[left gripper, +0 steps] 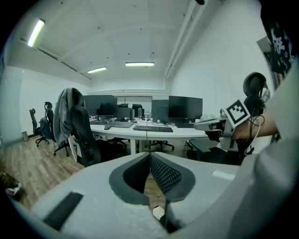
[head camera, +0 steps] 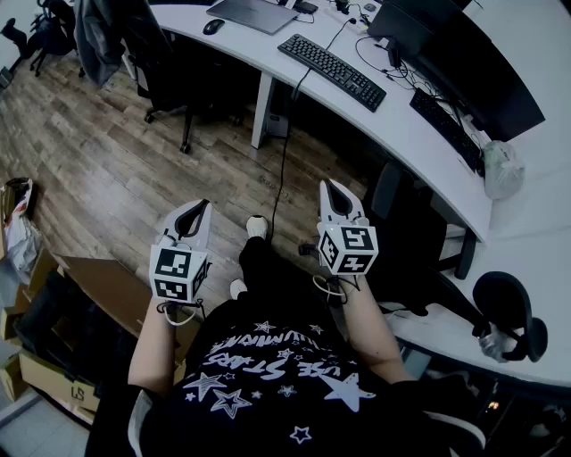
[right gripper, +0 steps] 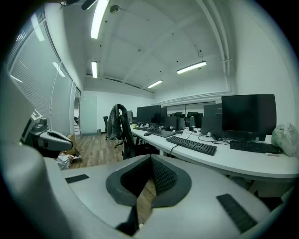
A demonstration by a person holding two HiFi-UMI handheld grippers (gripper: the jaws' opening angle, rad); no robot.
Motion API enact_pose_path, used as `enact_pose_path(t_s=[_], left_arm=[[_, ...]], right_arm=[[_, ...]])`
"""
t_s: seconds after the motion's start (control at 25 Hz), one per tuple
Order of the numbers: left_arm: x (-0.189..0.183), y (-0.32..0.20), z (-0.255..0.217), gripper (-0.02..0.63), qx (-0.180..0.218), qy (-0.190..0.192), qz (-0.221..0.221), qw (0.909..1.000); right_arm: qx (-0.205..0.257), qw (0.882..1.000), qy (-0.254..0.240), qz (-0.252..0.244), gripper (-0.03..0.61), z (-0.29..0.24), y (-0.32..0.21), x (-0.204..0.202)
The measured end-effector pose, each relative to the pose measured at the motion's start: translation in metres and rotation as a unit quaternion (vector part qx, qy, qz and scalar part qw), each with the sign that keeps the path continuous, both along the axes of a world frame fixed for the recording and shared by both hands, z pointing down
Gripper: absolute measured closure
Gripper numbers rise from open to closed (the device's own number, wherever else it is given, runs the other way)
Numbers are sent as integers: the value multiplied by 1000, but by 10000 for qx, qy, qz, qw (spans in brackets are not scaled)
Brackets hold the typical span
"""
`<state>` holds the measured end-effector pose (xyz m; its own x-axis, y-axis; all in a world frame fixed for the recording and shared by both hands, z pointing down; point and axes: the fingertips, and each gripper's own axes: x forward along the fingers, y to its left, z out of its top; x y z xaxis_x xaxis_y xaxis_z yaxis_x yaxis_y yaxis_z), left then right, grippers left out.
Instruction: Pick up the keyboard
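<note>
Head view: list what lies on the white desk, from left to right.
mouse → flat grey device → black keyboard → second black keyboard → plastic bag

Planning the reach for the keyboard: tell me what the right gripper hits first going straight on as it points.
Probably the front edge of the white desk, just short of the keyboard; only open air lies before it. Depth is unclear: the right gripper might slip beneath.

Cool, dim office light.
Strip lights above the white desk glare; the 2 gripper views bend and darken at their edges.
</note>
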<state>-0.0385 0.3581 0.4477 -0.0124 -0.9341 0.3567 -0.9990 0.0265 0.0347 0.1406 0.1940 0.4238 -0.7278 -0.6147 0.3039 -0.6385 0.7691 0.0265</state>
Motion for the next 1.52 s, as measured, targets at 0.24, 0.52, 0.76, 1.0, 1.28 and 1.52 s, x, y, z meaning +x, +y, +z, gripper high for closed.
enact_pose_path(t_s=[0.24,0.52,0.76,1.0,1.28,1.52], left_arm=[[4,3,3,592,-33,55,23,10000],[-5,11,13,592,-153,138,-100,9997],[-13,-3,-3,591,-15,97,-167,9998],[-25,-38,-20,346,227,-268,-5,9994],[-40,-98,-20,218,315,-307,104,9990],[-62,-169,-13,193,72,-314,406,9987]], right_arm=[[-80,9999,15,-64,575,5,2,-2],[-110,9999,5,-69,575,10,2,-3],[-223,9992,-304,117,575,7,-13,-5],[-156,9966,-758,282,572,-11,-44,-16],[-407,9960,-758,235,271,0,-109,-34],[-729,9938,-740,385,143,18,-178,-51]])
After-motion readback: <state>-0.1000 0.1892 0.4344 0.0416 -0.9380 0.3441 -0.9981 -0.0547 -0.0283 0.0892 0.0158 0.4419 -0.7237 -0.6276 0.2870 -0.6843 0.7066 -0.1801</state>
